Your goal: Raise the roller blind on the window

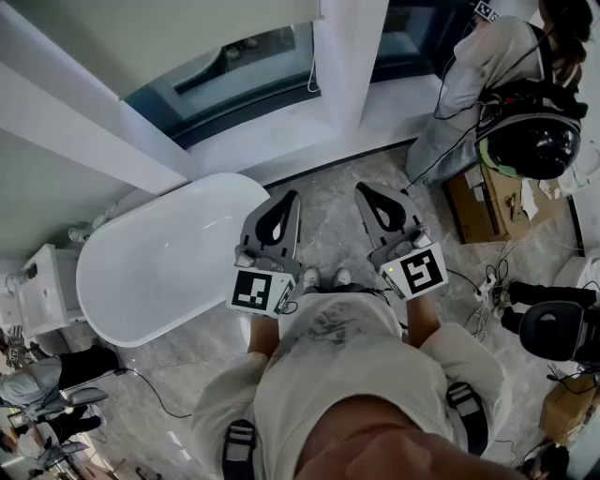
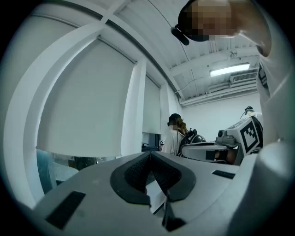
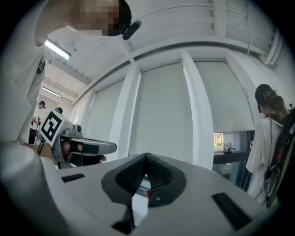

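The white roller blind [image 2: 87, 101] hangs most of the way down over the window and leaves a strip of glass [image 2: 69, 162] bare beneath it. It also fills the panes in the right gripper view as the blind [image 3: 161, 110], and its lower edge shows at the top of the head view as the blind [image 1: 169, 28]. A thin cord [image 1: 311, 80] hangs beside the white mullion [image 1: 352, 56]. My left gripper [image 1: 294, 197] and right gripper [image 1: 360, 187] are held level side by side, well short of the window. Both are shut and hold nothing.
A white bathtub [image 1: 159, 272] lies on the floor at my left, below the sill. Another person [image 1: 487, 66] stands at the right window with a black helmet [image 1: 534, 141] behind them. A cardboard box [image 1: 483, 202] and cables [image 1: 487, 281] lie at the right.
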{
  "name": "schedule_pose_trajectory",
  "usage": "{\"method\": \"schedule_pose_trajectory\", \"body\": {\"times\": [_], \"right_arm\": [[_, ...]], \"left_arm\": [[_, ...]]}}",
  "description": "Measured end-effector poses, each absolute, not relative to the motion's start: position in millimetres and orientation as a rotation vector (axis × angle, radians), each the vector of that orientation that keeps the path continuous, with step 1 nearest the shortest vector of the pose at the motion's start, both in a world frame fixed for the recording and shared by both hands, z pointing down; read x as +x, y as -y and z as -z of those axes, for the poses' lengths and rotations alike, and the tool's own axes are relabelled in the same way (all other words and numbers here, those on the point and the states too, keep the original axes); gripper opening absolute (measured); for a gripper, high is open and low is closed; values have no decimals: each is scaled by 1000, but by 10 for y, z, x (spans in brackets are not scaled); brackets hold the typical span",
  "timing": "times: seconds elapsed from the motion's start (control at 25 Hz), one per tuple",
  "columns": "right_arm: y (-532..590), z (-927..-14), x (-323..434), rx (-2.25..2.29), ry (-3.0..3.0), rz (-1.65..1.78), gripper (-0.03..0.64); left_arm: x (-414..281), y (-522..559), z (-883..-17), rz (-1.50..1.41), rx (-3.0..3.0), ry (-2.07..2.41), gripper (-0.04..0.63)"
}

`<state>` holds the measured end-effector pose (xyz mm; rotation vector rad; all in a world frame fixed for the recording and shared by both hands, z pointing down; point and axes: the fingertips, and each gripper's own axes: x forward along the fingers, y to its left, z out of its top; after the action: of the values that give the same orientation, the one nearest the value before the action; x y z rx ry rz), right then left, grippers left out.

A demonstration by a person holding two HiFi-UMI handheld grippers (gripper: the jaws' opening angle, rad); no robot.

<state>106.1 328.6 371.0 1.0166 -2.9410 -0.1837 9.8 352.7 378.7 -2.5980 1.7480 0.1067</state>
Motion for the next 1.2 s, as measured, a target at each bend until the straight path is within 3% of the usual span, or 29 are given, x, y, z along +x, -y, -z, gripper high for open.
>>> {"method": "schedule_pose_trajectory", "body": {"times": [0.52, 1.2], "right_arm": [[-3117, -3810, 1400, 1013, 2951, 158, 61], [-2527, -3835, 1057, 1007, 2925, 172, 61]], "left_arm": [[396, -3432, -3822, -86, -2579, -1791, 8], [116, -2783, -3875, -61, -2582, -1774, 8]]}}
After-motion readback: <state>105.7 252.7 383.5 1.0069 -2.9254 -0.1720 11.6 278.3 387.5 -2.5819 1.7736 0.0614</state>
